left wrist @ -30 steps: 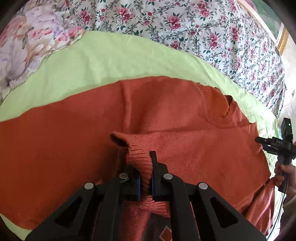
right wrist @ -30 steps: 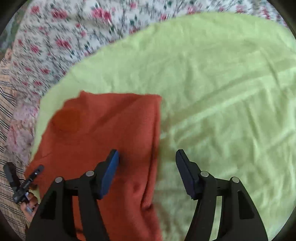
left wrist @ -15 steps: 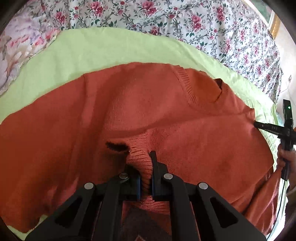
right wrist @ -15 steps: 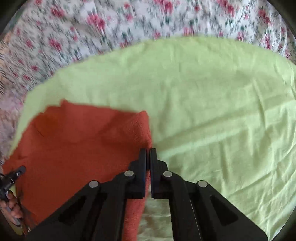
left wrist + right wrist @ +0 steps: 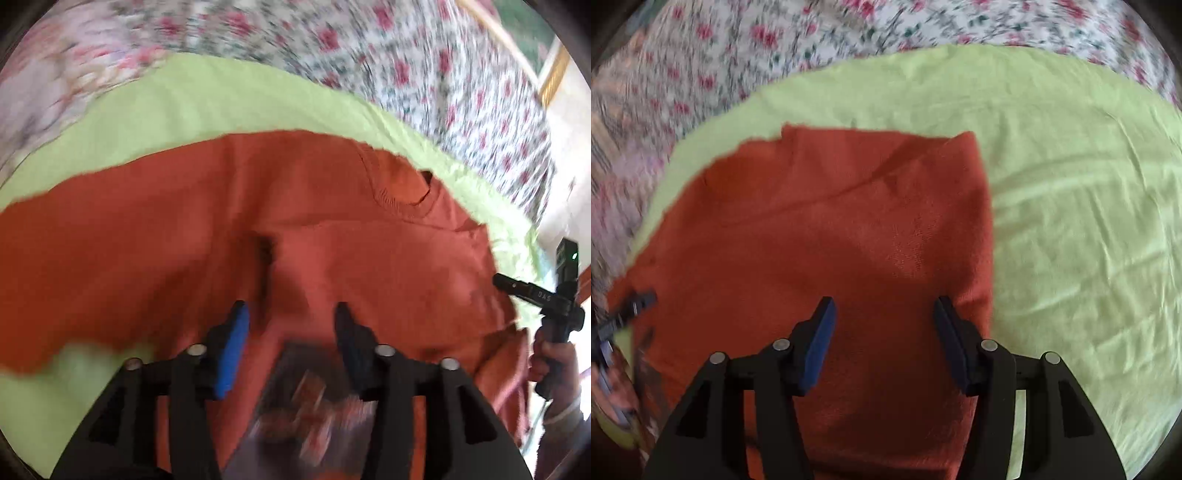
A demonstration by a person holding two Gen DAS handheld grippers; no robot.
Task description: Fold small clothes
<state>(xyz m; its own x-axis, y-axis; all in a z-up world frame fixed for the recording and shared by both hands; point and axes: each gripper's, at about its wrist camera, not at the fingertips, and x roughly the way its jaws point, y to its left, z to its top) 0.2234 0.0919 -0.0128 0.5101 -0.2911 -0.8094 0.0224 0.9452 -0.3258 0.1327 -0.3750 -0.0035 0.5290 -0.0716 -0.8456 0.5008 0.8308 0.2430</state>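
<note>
An orange knit sweater (image 5: 184, 229) lies on a light green cloth (image 5: 184, 110). Its ribbed collar (image 5: 402, 199) points to the far right, and a sleeve lies folded across the body. My left gripper (image 5: 290, 314) is open and empty just above the folded sleeve. In the right wrist view the sweater (image 5: 820, 229) fills the middle, with its folded edge running down the right side. My right gripper (image 5: 884, 308) is open and empty over the sweater near that edge. The right gripper also shows in the left wrist view (image 5: 517, 286), held by a hand.
The green cloth (image 5: 1071, 184) lies on a floral bedspread (image 5: 424, 66), which surrounds it at the back and sides. A patterned patch of fabric (image 5: 310, 406) shows blurred between my left gripper's arms. The left wrist view is motion-blurred.
My left gripper has let go of the sleeve cuff and opened. My right gripper, shut on the sweater's edge half a second ago, has opened and now hangs over the sweater.
</note>
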